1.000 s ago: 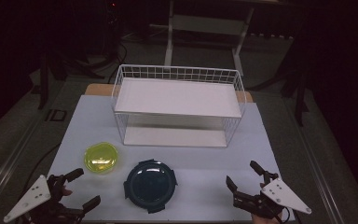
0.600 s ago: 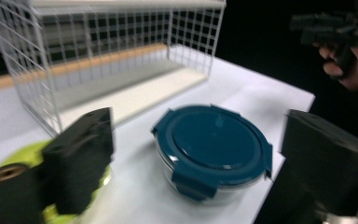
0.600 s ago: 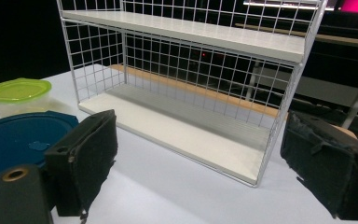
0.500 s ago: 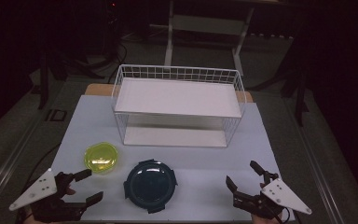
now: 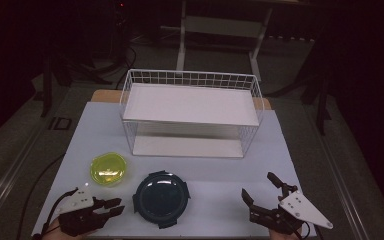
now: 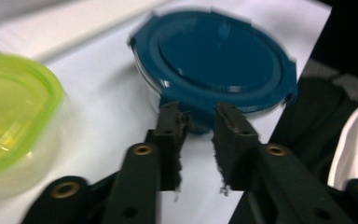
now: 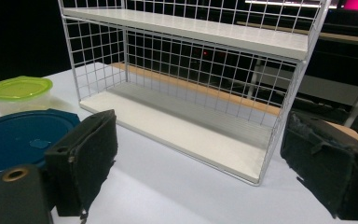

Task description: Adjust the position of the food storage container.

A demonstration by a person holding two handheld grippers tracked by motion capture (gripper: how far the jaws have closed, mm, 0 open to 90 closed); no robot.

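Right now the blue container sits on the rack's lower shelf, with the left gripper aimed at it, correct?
Not quite. The blue container sits on the table, in front of the rack, as the high view shows. The left gripper is aimed at it.

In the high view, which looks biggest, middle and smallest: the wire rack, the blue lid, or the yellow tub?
1. Wire rack, by far the biggest.
2. Blue lid.
3. Yellow tub, the smallest, though it lies slightly farther from the camera.
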